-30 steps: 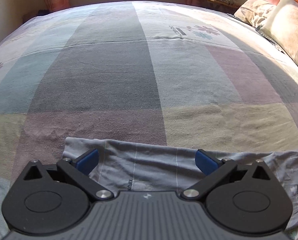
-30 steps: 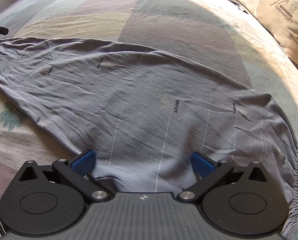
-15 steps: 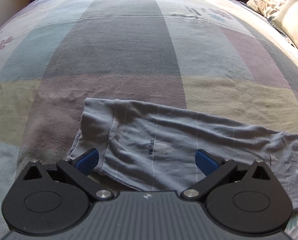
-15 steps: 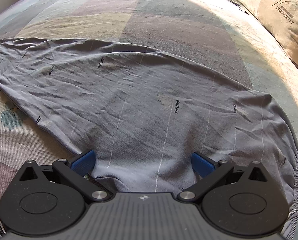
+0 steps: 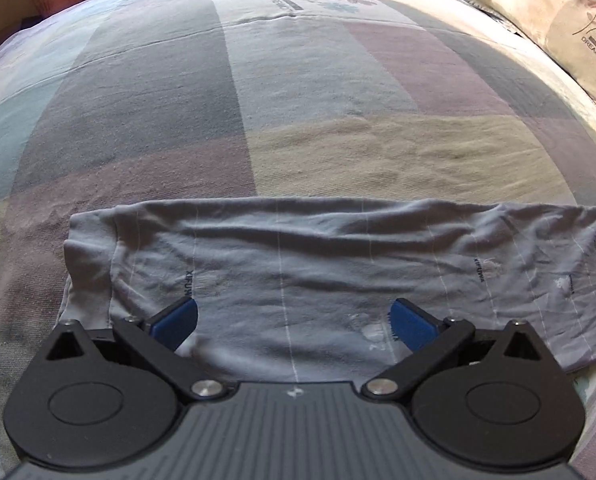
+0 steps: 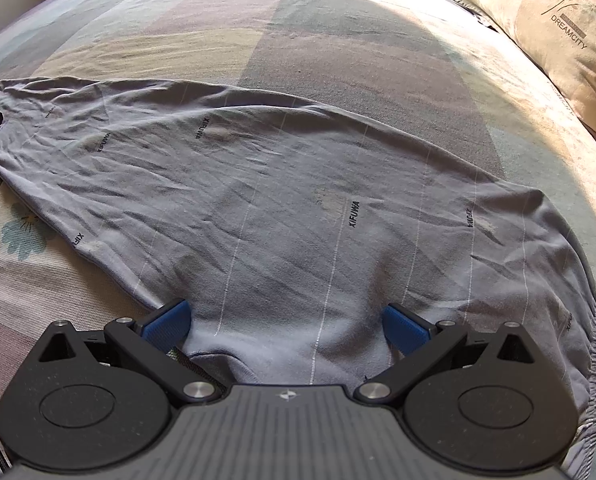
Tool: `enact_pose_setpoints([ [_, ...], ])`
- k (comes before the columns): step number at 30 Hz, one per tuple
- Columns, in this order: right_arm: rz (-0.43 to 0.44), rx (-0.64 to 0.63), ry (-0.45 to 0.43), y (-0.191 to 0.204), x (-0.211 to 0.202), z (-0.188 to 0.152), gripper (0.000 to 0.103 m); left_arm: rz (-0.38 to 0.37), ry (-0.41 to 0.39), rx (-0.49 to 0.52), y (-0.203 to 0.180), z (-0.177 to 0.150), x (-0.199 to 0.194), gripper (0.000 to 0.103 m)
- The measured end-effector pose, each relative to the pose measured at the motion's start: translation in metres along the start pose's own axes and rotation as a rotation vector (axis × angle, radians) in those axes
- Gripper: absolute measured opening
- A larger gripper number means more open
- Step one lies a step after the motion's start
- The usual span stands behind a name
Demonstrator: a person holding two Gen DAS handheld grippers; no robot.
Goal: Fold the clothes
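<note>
A grey garment [image 6: 298, 208] printed with small "XIFUWA" marks and thin white lines lies spread flat on the bed [image 6: 337, 60], over its patchwork cover. The right tool [image 6: 284, 322] sits low over the garment's near edge, its 2 blue-padded fingers [image 6: 168, 320] wide apart with cloth between them but nothing clamped. The left tool [image 5: 294, 318] is over the other end of the garment [image 5: 298, 256], near a hemmed cuff, and its fingers [image 5: 407, 320] are likewise spread wide and gripping nothing. A pillow [image 6: 557, 32] marked "DREAMCITY" lies at the far right, well apart from the garment.
</note>
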State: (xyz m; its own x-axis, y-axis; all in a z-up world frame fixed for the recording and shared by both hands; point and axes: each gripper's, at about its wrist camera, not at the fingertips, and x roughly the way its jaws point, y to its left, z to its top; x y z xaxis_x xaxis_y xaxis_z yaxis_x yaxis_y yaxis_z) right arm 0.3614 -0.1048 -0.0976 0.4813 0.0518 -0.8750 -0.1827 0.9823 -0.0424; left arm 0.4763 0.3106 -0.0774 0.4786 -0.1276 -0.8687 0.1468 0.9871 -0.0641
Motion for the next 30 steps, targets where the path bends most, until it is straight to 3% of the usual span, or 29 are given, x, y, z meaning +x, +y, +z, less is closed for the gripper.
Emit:
enact_pose_setpoints([
  [3,0.000,0.000,-0.009,0.000,0.000,-0.001,0.103,-0.066,-0.052,0.071,-0.031,0.015,0.001,0.102],
  [7,0.000,0.000,-0.003,0.000,0.000,0.001,0.103,-0.131,-0.059,0.119,-0.065,0.027,0.022,0.102],
  [12,0.003,-0.001,-0.001,-0.001,0.000,0.000,0.103,-0.071,-0.052,0.154,-0.066,0.028,0.041,0.102],
  [14,0.003,-0.001,-0.010,-0.001,-0.001,-0.001,0.103,-0.041,-0.040,0.123,-0.057,0.028,0.039,0.102],
  [17,0.001,0.001,-0.024,0.000,-0.001,-0.004,0.103,-0.041,-0.013,0.051,-0.042,0.025,0.032,0.102],
  [20,0.002,0.002,-0.031,-0.001,-0.002,-0.004,0.103,-0.055,-0.015,0.061,-0.050,0.026,0.024,0.102],
  [25,0.005,-0.002,-0.033,-0.001,-0.002,-0.004,0.103,-0.117,-0.056,0.160,-0.091,0.019,0.020,0.102],
  [30,0.009,-0.004,-0.026,-0.001,-0.002,-0.003,0.103,-0.081,-0.019,0.287,-0.119,-0.010,0.027,0.102],
])
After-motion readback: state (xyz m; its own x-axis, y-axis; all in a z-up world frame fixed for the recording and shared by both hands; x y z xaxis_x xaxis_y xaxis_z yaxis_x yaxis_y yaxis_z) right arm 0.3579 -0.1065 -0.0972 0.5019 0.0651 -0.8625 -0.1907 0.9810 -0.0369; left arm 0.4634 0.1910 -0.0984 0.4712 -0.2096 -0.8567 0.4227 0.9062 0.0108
